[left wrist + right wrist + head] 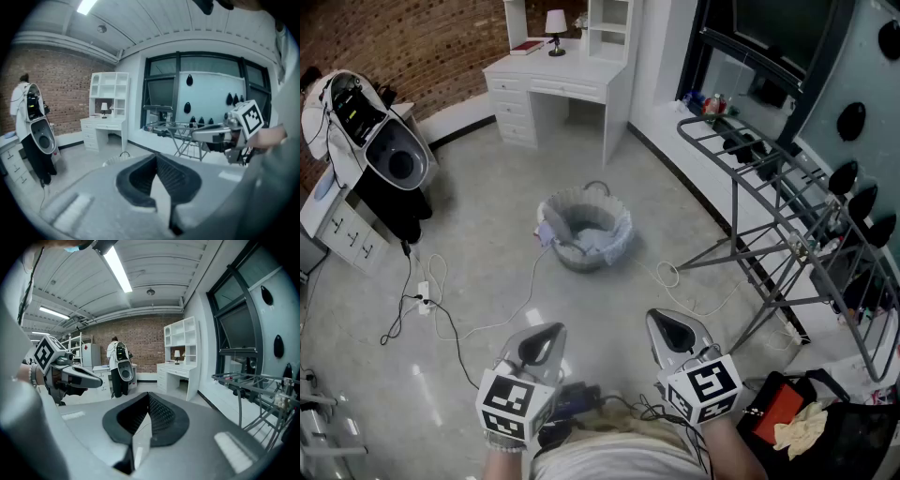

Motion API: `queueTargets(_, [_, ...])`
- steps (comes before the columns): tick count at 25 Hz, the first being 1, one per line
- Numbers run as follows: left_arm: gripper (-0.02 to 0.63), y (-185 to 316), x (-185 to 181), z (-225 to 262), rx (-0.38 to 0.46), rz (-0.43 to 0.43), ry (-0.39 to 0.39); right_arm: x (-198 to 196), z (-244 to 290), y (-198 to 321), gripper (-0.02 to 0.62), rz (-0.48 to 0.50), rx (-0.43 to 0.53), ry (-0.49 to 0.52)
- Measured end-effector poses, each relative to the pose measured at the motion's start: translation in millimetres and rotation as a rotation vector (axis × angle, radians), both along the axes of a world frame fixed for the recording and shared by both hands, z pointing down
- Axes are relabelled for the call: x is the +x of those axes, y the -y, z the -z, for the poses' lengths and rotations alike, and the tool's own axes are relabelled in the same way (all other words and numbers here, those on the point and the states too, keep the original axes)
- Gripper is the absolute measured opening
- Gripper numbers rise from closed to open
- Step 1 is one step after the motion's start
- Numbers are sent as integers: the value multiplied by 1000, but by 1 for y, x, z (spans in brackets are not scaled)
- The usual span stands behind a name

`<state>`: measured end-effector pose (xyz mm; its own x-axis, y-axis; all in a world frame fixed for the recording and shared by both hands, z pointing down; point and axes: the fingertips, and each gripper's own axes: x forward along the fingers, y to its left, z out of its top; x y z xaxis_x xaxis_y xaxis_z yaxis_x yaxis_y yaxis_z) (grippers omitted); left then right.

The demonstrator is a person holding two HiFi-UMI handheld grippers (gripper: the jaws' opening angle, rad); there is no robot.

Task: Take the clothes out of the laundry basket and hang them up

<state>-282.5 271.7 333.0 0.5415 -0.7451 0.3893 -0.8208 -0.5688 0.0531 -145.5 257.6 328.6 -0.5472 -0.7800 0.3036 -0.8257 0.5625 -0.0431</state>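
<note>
Two grippers are held low and side by side in front of the person, both angled slightly down toward the floor. The left gripper (540, 343) has its jaws pressed together on nothing, and the right gripper (673, 330) is likewise closed and empty. The laundry basket (623, 225) stands on the grey floor ahead, well apart from both. Pale clothes (598, 244) lie bunched inside it. A white desk (562, 80) stands against the wall beyond the basket. The metal drying rack (787, 216) stands to the right, beside the window.
</note>
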Motion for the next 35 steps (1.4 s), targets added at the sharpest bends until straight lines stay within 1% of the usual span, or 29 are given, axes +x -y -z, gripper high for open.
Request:
queueTargets(3, [-3,-1,2,-1,-12,-3,-3,0,-1,0,5,2,0,-7])
queueTargets(10, [-3,0,1,-1,-1,1,-4,0,-1,-1,5,2,-2,-9])
queueTargets(16, [-2,1,2,-3,-10,27,-9,0,-1,-3,5,13,-13,29])
queueTargets(19, [-5,0,2,-4,-10,38,-30,-1,-4,-6,9,10,-30,46])
queueTargets(20, [50,-1,4,-4,-12,33,-37,-1,-5,-7,30,8,-38,55])
queueTargets(21, [135,-1,5,-4,-14,25,-39,-1,-5,-7,80,7,-43,65])
queueTargets(22, [135,-1,6,-4,-14,21,-37,-1,-5,-7,112,6,-46,74])
queueTargets(23, [135,-1,5,-4,-13,21,-34,-1,-4,-6,118,5,-46,79])
queueTargets(27, [135,-2,6,-3,-11,29,-44,1,-3,-6,118,11,-34,76])
queueTargets(35, [130,-1,17,1,-5,58,-40,13,-3,-4,118,41,-32,72])
